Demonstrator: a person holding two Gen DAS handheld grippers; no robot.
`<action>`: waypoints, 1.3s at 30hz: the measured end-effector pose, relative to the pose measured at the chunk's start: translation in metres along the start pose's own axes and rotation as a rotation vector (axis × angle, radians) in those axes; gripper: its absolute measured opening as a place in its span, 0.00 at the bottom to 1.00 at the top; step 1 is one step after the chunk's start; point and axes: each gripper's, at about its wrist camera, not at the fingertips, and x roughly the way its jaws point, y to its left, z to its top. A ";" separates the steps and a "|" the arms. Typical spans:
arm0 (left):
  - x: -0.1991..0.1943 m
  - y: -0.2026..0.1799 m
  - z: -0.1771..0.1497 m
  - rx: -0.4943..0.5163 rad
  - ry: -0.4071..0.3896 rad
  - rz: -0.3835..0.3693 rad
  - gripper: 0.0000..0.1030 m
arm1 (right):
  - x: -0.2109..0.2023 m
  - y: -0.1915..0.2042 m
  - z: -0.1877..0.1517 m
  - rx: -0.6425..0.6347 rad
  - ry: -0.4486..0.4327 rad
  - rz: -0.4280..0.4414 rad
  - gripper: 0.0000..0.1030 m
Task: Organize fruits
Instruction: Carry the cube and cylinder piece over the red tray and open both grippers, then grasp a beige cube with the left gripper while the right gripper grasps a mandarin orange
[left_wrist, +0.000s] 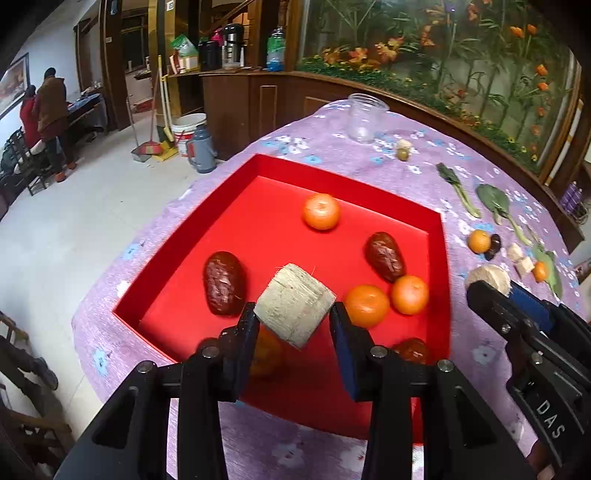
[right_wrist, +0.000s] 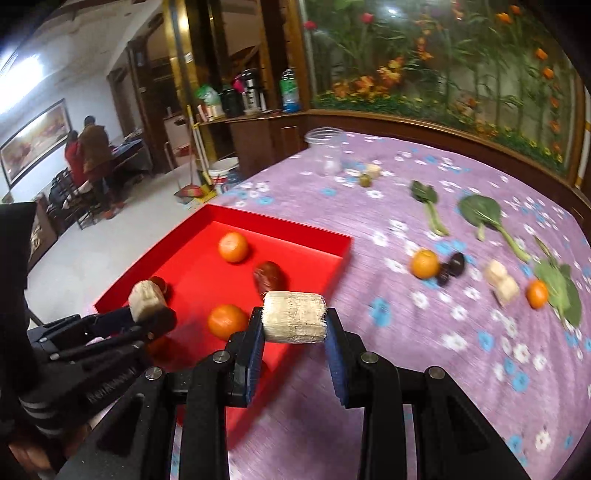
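While the left gripper (left_wrist: 295, 314) holds a pale fibrous sugarcane chunk (left_wrist: 294, 304) between its fingers (left_wrist: 246, 325) above the red tray (left_wrist: 439, 258), the right gripper (right_wrist: 294, 323) clamps a second sugarcane chunk (right_wrist: 294, 322) just past the tray's near right edge, over the surface (right_wrist: 424, 369). Inside the tray lie three oranges, one alone toward the far side (left_wrist: 321, 211) and two touching at the right (left_wrist: 366, 306), plus two dark red dates (left_wrist: 224, 283). On the purple floral cloth to the right sit another orange (right_wrist: 425, 263), dark fruits (right_wrist: 453, 267), cane pieces (right_wrist: 501, 280), leafy greens (right_wrist: 487, 216) and a clear jar (right_wrist: 327, 153).
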 end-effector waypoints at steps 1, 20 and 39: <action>0.002 0.002 0.001 0.000 0.003 0.004 0.37 | 0.004 0.004 0.002 -0.005 0.005 0.005 0.33; 0.024 0.026 0.011 -0.089 0.021 0.090 0.71 | 0.046 0.022 0.010 -0.053 0.052 -0.002 0.56; -0.007 -0.034 0.014 0.040 -0.048 0.016 0.80 | -0.020 -0.069 -0.014 0.118 -0.032 -0.049 0.73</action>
